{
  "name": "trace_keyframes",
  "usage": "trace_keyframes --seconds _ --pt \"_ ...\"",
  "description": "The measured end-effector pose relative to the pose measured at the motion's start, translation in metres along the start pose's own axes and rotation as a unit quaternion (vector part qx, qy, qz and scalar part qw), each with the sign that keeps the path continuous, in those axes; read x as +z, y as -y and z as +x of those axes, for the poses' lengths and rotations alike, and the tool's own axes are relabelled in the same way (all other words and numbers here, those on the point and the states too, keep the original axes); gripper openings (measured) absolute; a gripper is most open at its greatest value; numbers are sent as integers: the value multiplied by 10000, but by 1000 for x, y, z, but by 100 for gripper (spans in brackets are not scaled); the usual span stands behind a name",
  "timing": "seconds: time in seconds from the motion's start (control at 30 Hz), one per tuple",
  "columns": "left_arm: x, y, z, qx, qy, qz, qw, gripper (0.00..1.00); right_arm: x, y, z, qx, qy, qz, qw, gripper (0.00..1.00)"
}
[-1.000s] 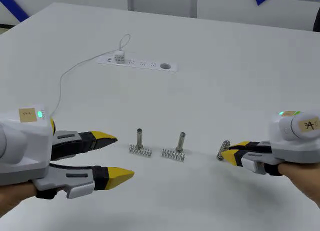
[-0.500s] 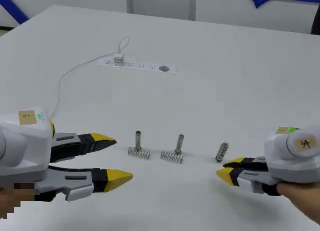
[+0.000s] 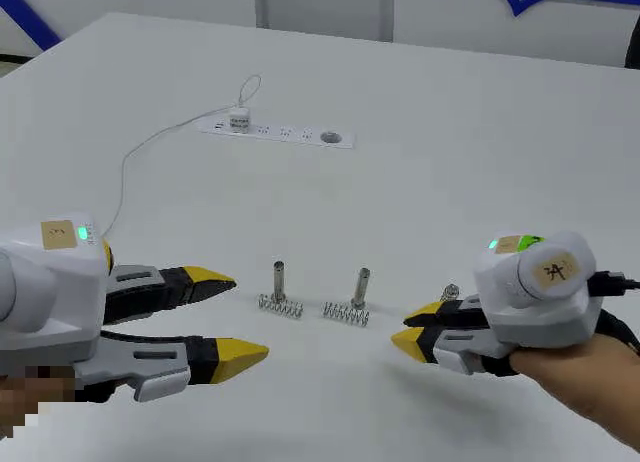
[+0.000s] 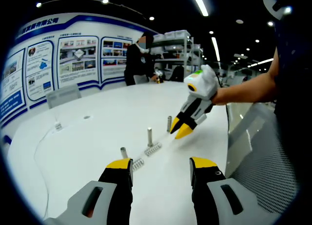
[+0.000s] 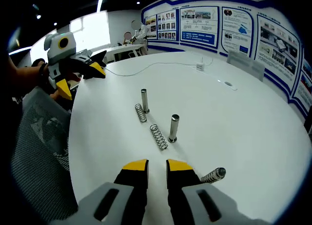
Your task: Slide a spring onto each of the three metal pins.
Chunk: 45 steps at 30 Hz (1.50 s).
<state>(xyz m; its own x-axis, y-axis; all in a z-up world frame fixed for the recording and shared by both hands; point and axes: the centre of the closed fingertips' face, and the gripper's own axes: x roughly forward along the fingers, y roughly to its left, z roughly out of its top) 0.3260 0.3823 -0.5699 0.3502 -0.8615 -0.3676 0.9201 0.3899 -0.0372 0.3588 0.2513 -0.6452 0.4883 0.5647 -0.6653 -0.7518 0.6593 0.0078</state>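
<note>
"Bench (image 3: 460,122) status?"
"Two loose springs (image 5: 158,136) lie ahead of my right tool (image 5: 157,166), beside upright pins (image 5: 173,127). Its jaws stand narrowly apart, empty; left tool (image 4: 162,162) spread wide."
"Handling?"
"Light, springy, roll-prone, I judge: pinch mid-coil gently."

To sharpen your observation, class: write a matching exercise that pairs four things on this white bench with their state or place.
1. yellow-tipped left gripper
2. loose coiled wire spring beside the middle silver metal pin
3. silver pin nearest the right gripper
4. white power strip

A. carries a spring
B. far across the table, with a white plug in it
C. jaws wide apart, empty
D. lies flat on the table

Pairs: 1-C, 2-D, 3-A, 4-B.
</note>
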Motion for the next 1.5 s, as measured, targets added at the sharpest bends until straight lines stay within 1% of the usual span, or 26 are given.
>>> trace_keyframes --seconds 0.1,0.2,0.33,0.5,0.7,0.97,1.07,1.13,1.2,1.4,1.5 --pt "0 0 0 -4 -10 0 10000 48 4 2 7 22 -47 -128 9999 16" --pt "0 0 1 -6 -10 -1 10000 48 9 3 14 60 -50 -177 9998 16" --pt "-1 0 2 -18 -27 -7 10000 48 11 4 26 139 -135 -251 9995 16" --pt "-1 0 2 -30 -42 -10 10000 48 10 7 38 186 -238 -307 9991 17" --pt "-3 0 2 -25 -56 -32 10000 47 5 8 46 264 -379 -290 9985 17" --pt "-3 -1 2 -17 -63 -40 10000 47 0 6 48 310 -477 -347 9978 16" --pt "-3 0 2 -24 -70 -45 10000 47 1 7 49 317 -449 -377 9978 15" --pt "-4 0 2 -29 -76 -41 10000 47 1 7 49 326 -440 -373 9978 13" --pt "-4 1 2 -33 -77 -37 10000 47 0 7 49 312 -434 -387 9978 12" --pt "-4 2 3 -60 -92 -16 9999 46 1 3 40 302 -455 -380 9978 11" --pt "-5 5 5 -114 -136 18 9998 46 1 -3 34 343 -543 -534 9965 11"
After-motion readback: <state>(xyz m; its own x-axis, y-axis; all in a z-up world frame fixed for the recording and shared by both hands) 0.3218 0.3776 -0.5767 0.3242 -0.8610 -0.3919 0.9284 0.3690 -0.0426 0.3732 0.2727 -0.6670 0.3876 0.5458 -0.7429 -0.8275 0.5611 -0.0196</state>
